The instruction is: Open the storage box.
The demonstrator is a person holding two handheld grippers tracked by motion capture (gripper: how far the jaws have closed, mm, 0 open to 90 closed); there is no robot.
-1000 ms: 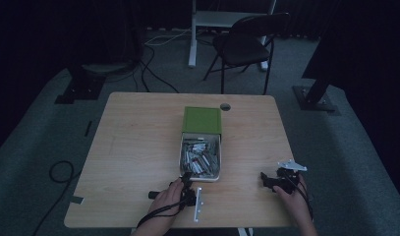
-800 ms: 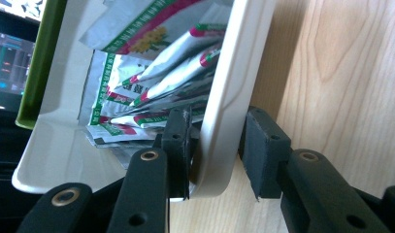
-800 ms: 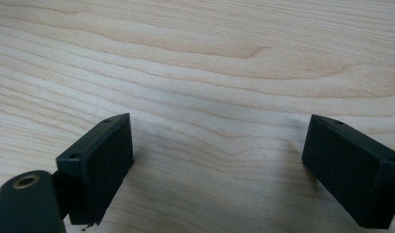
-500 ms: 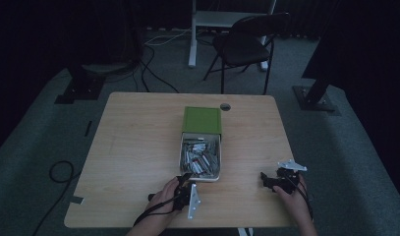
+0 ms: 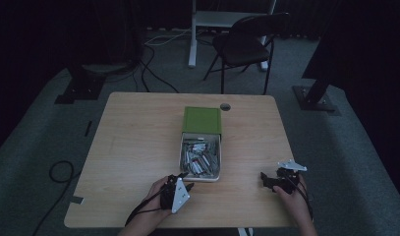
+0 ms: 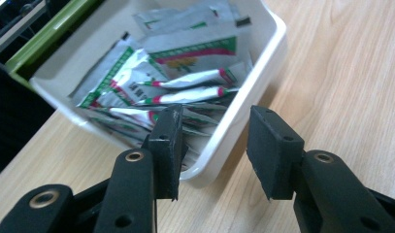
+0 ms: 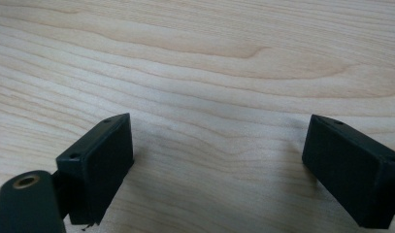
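— Sachets lie heaped in the white tray at the middle of the table, its far end under the green lid. How far along would you say this is?

— Barely begun, I'd judge. No sachet is out on the wood, and none is held. The left gripper has just been opening its jaws; they stand a little apart with nothing between them, aimed at the tray's near corner (one jaw over the rim, the other beside the wall).

— And the other hand?

— The right gripper hovers low over bare tabletop, well to the right of the tray, jaws spread wide and empty.

— So everything is left: reach in, pinch a packet, lift it out.

— Likely. The packets look like thin, crinkly silver foil with green and red print, flat and overlapping, so separating one may be fiddly. The tray is smooth plastic with rounded corners; the table is pale wood grain.
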